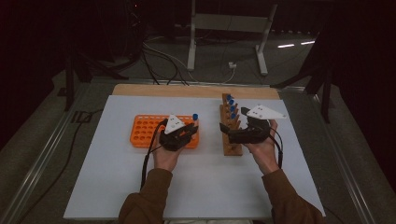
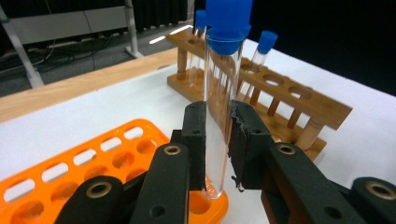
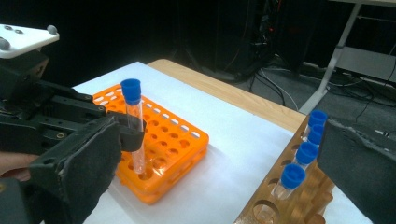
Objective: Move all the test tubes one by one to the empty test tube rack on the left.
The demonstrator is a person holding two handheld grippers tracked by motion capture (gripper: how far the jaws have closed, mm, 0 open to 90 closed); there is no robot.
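Note:
A clear test tube (image 2: 219, 84) with a blue cap stands upright between the pads of my left gripper (image 2: 218, 140), which is shut on it. The tube's bottom end sits in a corner hole of the orange rack (image 2: 93, 158). From the high view, the left gripper (image 1: 191, 131) is at the right end of the orange rack (image 1: 144, 130), with the tube's blue cap (image 1: 195, 116) above it. My right gripper (image 3: 215, 172) is open and holds nothing. It hovers beside the wooden rack (image 1: 229, 140), which holds several blue-capped tubes (image 3: 306, 151) at its far end.
Both racks stand on a white mat (image 1: 196, 186) over a wooden table (image 1: 187, 90). The wooden rack's near holes (image 3: 264, 210) hold nothing. A metal stand (image 1: 229, 28) and cables (image 1: 159, 56) are on the floor beyond the table.

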